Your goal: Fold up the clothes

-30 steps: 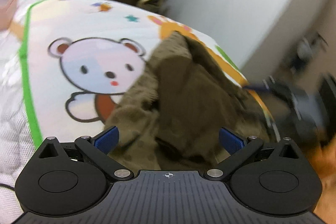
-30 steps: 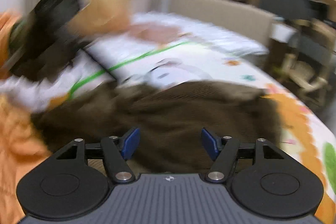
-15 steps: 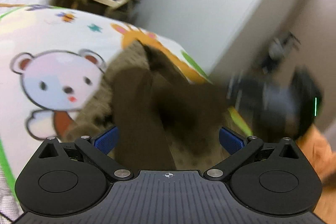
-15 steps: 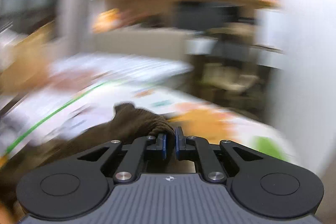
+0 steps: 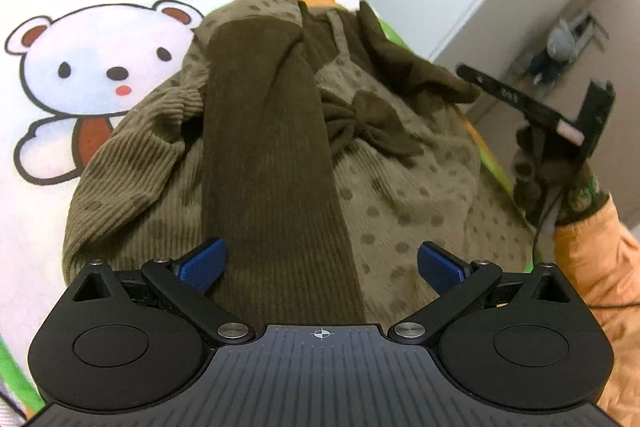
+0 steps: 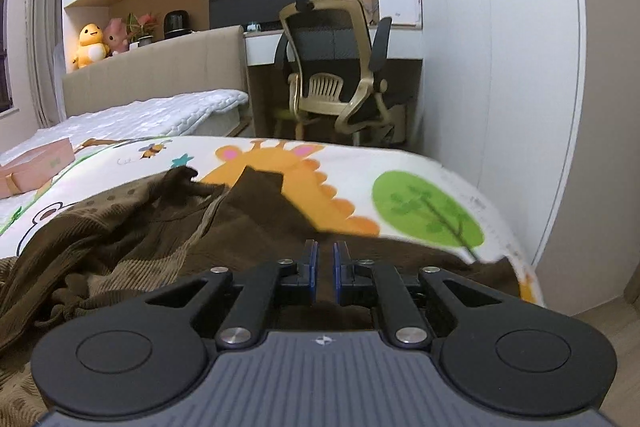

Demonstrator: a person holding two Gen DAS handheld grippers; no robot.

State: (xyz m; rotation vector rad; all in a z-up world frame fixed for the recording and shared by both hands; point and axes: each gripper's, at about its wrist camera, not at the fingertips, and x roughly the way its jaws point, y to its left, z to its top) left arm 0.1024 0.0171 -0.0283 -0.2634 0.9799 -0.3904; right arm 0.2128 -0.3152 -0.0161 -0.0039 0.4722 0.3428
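- Brown corduroy garment spread on the bed, over a cartoon blanket printed with a white bear, an orange animal and a green tree.
- Dotted lighter-brown body panel with a dark bow at the middle; dark ribbed sleeve folded lengthwise over the front, running toward the left wrist camera.
- Left gripper released, blue pads spread wide, hovering just above the garment with the folded sleeve passing between them; no pad pressing on cloth.
- Right gripper clenched, pads nearly meeting, with dark brown cloth right under and around the tips; cannot tell whether a fold is pinched between them.
- In the left wrist view, a gloved hand with an orange sleeve at the right edge of the bed, carrying the black frame of the other gripper beside the garment's far sleeve.
- Beyond the bed: office chair at a white desk, pink box on the bed to the left, yellow plush toy on the headboard.
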